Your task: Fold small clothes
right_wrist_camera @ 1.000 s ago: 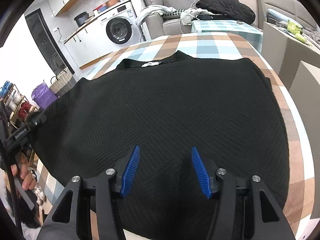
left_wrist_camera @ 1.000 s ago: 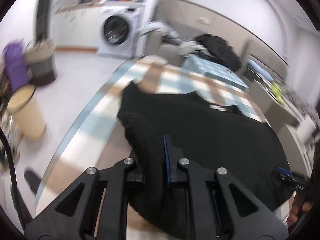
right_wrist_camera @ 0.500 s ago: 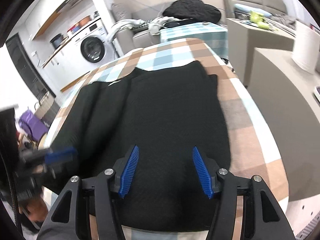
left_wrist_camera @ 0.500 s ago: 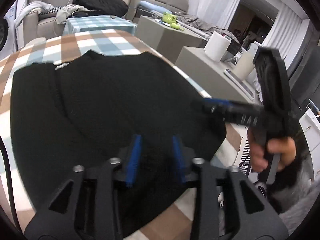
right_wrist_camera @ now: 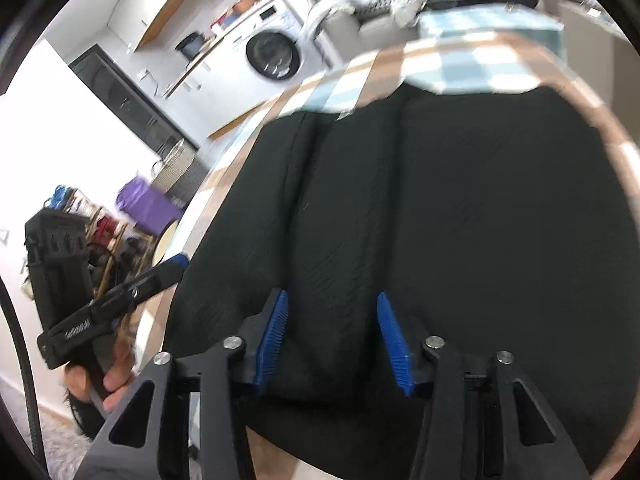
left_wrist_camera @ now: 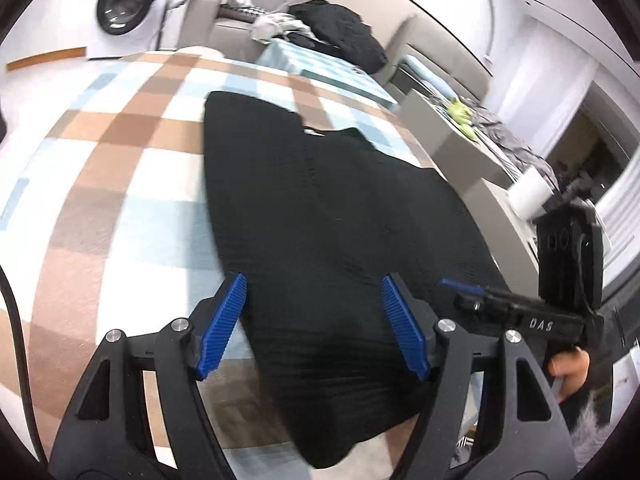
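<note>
A black knit sweater (left_wrist_camera: 320, 200) lies flat on the checked tablecloth (left_wrist_camera: 120, 160), its left side folded over the body. My left gripper (left_wrist_camera: 314, 320) hovers over the sweater's near left edge. Its jaws are opening, and cloth lies below them without being pinched. My right gripper (right_wrist_camera: 332, 336) hangs over the near hem of the sweater (right_wrist_camera: 440, 220). Its jaws are closing, and the pads stand apart from the cloth under them. Each view also shows the other tool from the side: the right gripper (left_wrist_camera: 460, 285) at the sweater's right edge, the left gripper (right_wrist_camera: 172, 266) at its left edge.
A washing machine (left_wrist_camera: 124, 4) stands beyond the table (right_wrist_camera: 460, 64). A sofa holds a pile of clothes (left_wrist_camera: 336, 28). Grey cabinets with a paper roll (left_wrist_camera: 528, 196) stand close on the right. A woven basket (right_wrist_camera: 176, 168) and a purple bag (right_wrist_camera: 148, 204) sit on the floor at the left.
My left gripper let go of the sweater's side it had carried across, opened wide and swung back to the near left edge. My right gripper's jaws narrowed a little.
</note>
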